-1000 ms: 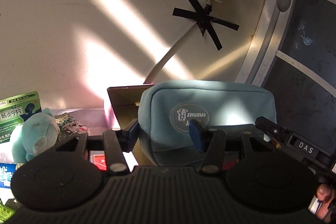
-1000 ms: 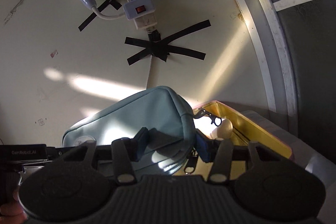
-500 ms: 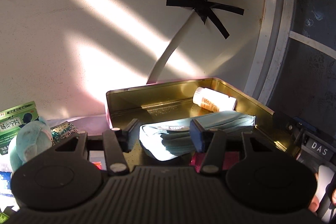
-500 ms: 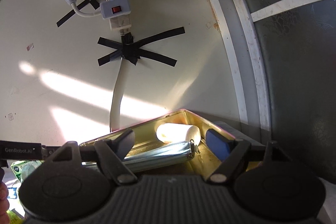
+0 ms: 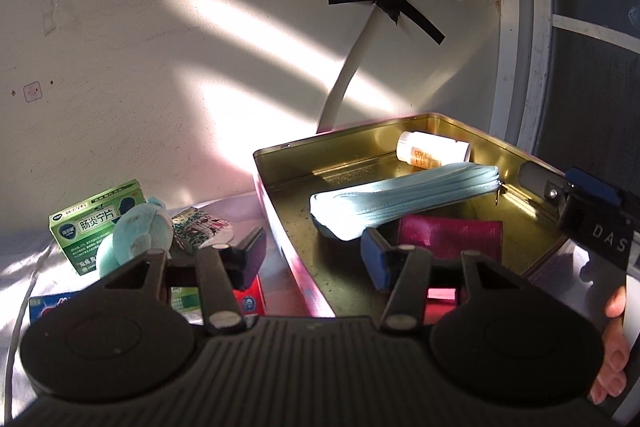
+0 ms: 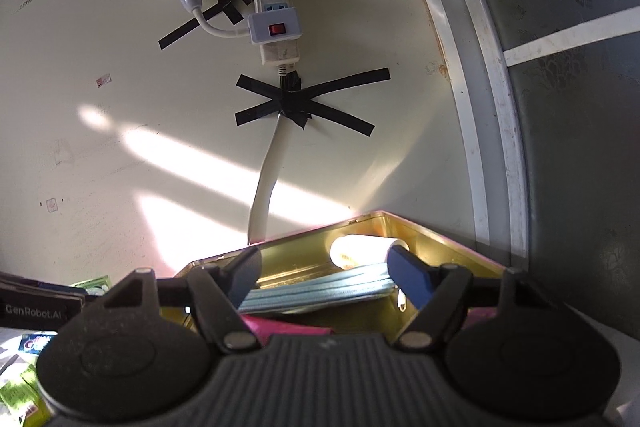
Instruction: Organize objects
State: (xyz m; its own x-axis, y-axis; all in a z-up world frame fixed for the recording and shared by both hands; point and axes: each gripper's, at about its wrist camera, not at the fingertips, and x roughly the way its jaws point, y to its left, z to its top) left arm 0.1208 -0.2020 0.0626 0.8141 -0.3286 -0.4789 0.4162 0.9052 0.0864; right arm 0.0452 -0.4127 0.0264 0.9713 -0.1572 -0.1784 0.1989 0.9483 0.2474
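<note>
A light blue zip pouch (image 5: 400, 195) lies flat in the gold tin (image 5: 340, 139), beside a white pill bottle (image 5: 434, 153) and a magenta wallet (image 5: 448, 235). My left gripper (image 5: 314, 253) is open and holds nothing; it hangs over the tin's left wall, just short of the pouch. My right gripper (image 6: 324, 267) is open above the tin's near side, its jaws closing a little. The pouch (image 6: 320, 291) shows beyond its fingertips and is not touched. The bottle (image 6: 360, 249) lies behind it. The right gripper (image 5: 576, 195) also shows at the tin's right edge.
Left of the tin lie a green medicine box (image 5: 92, 223), a teal plush toy (image 5: 136, 231), a patterned packet (image 5: 200, 227), a red box (image 5: 250, 301). A power strip (image 6: 276, 7) and its taped cable hang on the wall behind. A person's hand (image 5: 612, 347) grips the right tool.
The pouch, held upright between both grippers a second ago, now lies flat in the tin. The right jaws have opened off it. The left gripper has slid left, away from the pouch.
</note>
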